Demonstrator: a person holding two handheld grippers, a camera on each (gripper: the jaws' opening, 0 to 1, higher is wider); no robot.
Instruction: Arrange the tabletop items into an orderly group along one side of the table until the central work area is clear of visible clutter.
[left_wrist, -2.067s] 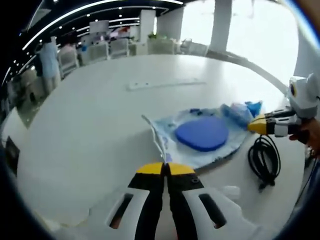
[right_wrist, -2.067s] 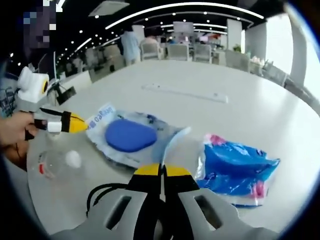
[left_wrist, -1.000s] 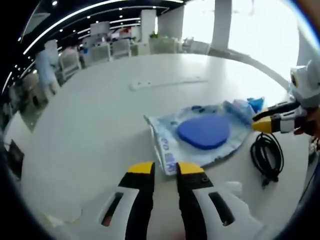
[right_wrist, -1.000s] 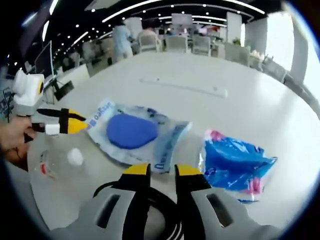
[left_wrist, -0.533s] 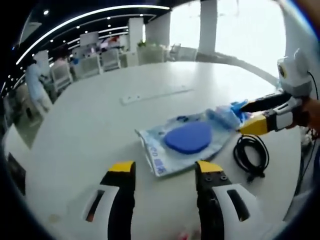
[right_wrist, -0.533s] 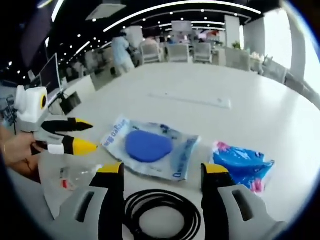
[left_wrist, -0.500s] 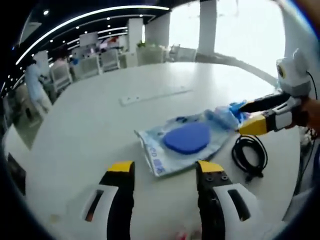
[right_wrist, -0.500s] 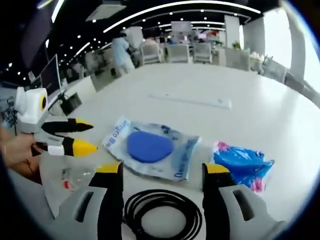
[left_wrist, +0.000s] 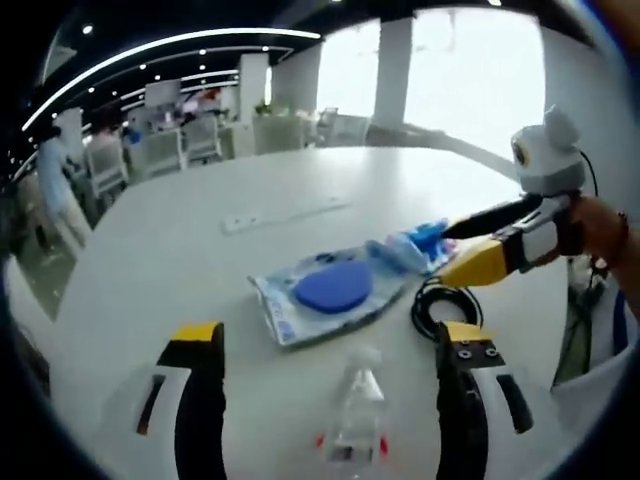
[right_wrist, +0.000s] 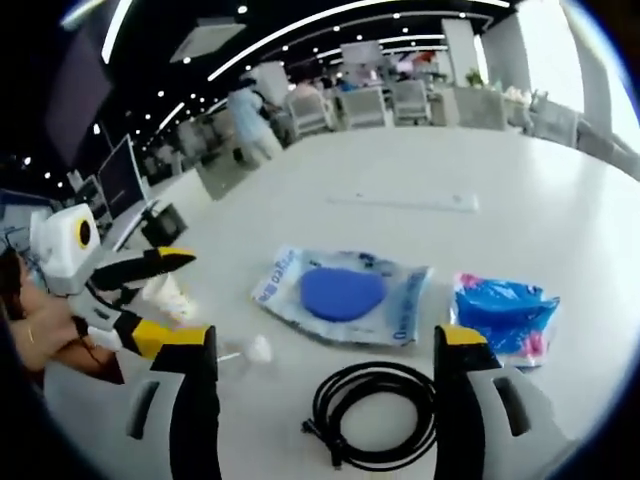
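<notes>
Four items lie loosely grouped on a round white table (left_wrist: 150, 260): a clear pouch (right_wrist: 345, 297) with a blue pad inside, a blue packet (right_wrist: 503, 315), a coiled black cable (right_wrist: 375, 412) and a clear plastic bottle (left_wrist: 357, 418). Both grippers hang above the table with jaws wide apart, holding nothing; the left gripper (left_wrist: 330, 345) frames the bottle and the right gripper (right_wrist: 320, 345) frames the cable.

Judging by that framing, bottle and cable are next. The bottle would best be pinched across its body, since it may roll, and the cable taken across its bundled strands so the coil holds together, then both set close beside the pouch.

The left gripper view shows the bottle lying flat, cap (left_wrist: 366, 354) toward the pouch; the right gripper view reduces it to a faint glint and white cap. The right gripper view shows the packet whole, just beside the pouch; in the left gripper view it is mostly hidden behind the pouch.
</notes>
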